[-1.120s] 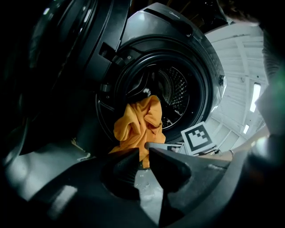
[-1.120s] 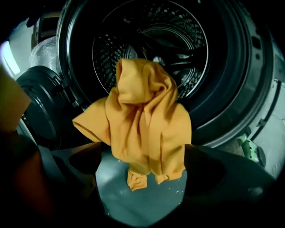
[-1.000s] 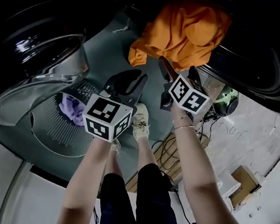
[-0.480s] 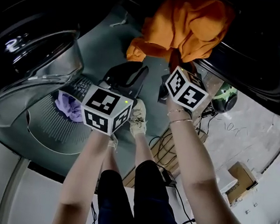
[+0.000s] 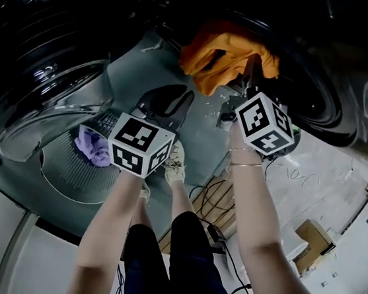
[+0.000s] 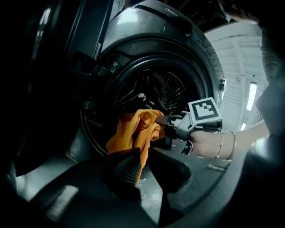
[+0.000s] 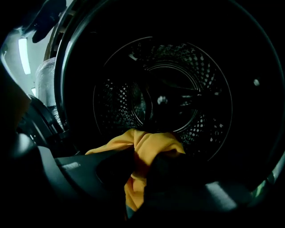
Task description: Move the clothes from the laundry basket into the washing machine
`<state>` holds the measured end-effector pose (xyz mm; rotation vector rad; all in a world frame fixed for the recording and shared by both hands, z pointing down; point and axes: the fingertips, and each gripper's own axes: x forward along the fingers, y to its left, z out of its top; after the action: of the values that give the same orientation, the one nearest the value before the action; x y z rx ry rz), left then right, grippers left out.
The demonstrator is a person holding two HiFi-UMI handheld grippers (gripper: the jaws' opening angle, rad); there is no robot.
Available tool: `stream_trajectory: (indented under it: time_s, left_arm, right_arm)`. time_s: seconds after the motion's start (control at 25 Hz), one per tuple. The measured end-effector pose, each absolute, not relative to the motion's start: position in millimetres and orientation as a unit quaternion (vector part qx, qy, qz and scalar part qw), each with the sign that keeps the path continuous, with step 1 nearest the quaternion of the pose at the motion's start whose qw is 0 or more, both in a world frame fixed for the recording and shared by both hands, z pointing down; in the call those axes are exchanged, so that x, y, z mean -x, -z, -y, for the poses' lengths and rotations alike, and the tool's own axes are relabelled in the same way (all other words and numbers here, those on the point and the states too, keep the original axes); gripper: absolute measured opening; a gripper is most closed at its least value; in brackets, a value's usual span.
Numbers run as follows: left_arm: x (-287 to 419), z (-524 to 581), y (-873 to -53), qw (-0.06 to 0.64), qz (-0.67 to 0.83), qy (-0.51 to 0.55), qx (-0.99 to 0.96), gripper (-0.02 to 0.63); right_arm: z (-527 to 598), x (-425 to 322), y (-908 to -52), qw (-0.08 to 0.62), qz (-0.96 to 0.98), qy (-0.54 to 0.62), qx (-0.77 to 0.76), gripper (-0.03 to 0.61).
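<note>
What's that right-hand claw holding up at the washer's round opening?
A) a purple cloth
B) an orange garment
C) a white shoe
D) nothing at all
B: the right gripper is shut on the orange garment, right at the mouth of the washing machine drum; the purple cloth lies down in the laundry basket.

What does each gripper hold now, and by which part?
The right gripper holds the orange cloth by a bunched fold; the left gripper holds nothing.

Dim, heavy shadow, fisheye-warped edges
</note>
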<state>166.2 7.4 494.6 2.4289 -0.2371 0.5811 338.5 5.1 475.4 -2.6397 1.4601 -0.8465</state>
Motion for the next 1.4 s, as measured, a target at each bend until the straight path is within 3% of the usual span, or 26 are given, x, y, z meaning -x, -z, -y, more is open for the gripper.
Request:
stream_trajectory:
  time_s: [0.36,0.52,0.72,1.0,1.16,1.4]
  left_arm:
    - [-170.3,-7.9,-491.3,0.311,0.093,-0.221,-0.92,0.066]
    - [-172.0,-8.9,-493.6,0.315,0.092,-0.221,-0.918,0.066]
    - [-172.6,-11.1,-494.4,0.317,0.089,-0.222,-0.918,0.066]
    - [-166.4,-11.8,-495.5,0.318,0.092,-0.221,-0.917,0.066]
    - [-161.6,-15.1,-505.0,0.321,0.092,-0.221,-0.916,0.066]
    - [-153.2,-20.4,-530.4,0.33,0.094,-0.226,-0.912,0.066]
  right_arm:
    - [28.5,-385.4,-454.7,0.037,-0.447,0.234,0.863,0.075]
    - [27.4,-380.5,-495.8,0.016,-0.448,0.306,0.84,0.348]
    - [12.6,-369.3,-510.7,0.003,-0.441,0.336,0.832,0.474]
    - [-14.0,-314.1,-511.7,0.012,-0.474,0.375,0.796,0.514]
    - [-45.9,-275.0,-564.3,0.011,-0.443,0.434,0.785,0.52]
    - [-40.3,-265.5,-627.9,0.042,-0.423,0.463,0.778,0.586]
